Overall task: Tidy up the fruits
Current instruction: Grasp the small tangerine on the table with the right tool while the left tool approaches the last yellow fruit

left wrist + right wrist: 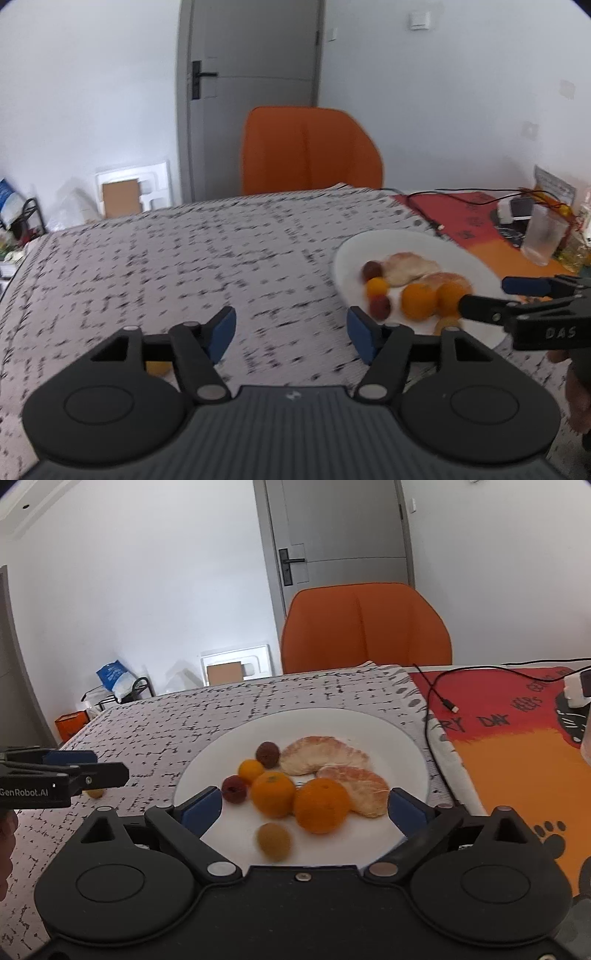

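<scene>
Fruits lie between and just ahead of the right gripper, whose jaws stand released over the white plate: two oranges, pomelo segments, small red and yellow fruits. Left gripper, also released and empty, hovers over the table beside the plate; a small yellow fruit lies under it.

The round white ceramic plate of fruit lies between and ahead of the right gripper's jaws; a small yellow-orange fruit lies on the speckled grey tablecloth to their left.
</scene>
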Demonstrator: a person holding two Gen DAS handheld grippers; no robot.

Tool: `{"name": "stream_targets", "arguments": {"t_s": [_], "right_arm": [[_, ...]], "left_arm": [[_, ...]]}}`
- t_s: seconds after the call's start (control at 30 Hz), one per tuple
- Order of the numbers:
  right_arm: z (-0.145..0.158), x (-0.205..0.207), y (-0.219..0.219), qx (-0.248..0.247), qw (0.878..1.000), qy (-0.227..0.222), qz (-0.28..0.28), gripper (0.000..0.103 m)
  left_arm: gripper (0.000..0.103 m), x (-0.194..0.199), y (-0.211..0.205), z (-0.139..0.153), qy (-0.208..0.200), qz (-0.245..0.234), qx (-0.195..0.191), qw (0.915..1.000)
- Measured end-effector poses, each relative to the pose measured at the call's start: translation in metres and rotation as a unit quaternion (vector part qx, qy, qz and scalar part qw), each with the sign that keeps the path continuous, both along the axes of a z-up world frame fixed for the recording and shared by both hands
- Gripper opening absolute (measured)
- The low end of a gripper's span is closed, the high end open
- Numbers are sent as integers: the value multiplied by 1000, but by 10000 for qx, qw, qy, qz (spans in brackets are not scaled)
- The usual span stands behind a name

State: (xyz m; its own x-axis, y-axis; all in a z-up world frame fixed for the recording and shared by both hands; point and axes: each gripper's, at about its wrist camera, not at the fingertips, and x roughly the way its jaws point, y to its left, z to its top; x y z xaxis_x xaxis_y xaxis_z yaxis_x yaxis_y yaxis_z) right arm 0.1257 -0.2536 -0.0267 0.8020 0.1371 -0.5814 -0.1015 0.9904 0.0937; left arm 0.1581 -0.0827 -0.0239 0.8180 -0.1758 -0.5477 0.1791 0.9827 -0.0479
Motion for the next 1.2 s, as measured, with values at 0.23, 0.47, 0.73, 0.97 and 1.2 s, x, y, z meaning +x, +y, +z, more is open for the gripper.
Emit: {"name": "stream_targets", "arguments": {"t_s": [0.23,0.47,0.73,0.97,1.2], "right_arm": [[0,1,16,54,9998,48,171,100],[3,1,37,125,9991,31,413,103],[0,-5,61,126,9972,108,725,103],[0,-14,80,117,9955,161,928,103],[-2,-25,103,135,9919,198,1249,103]], "left_arm": [[83,-12,29,-1,-17,385,35,9992],[86,-23,51,-4,34,629,11,9980],[87,-37,70,-10,66,806,-45,9967],[87,-53,85,-15,71,901,-146,9958],[87,-68,100,-19,97,1028,-165,9945]]}}
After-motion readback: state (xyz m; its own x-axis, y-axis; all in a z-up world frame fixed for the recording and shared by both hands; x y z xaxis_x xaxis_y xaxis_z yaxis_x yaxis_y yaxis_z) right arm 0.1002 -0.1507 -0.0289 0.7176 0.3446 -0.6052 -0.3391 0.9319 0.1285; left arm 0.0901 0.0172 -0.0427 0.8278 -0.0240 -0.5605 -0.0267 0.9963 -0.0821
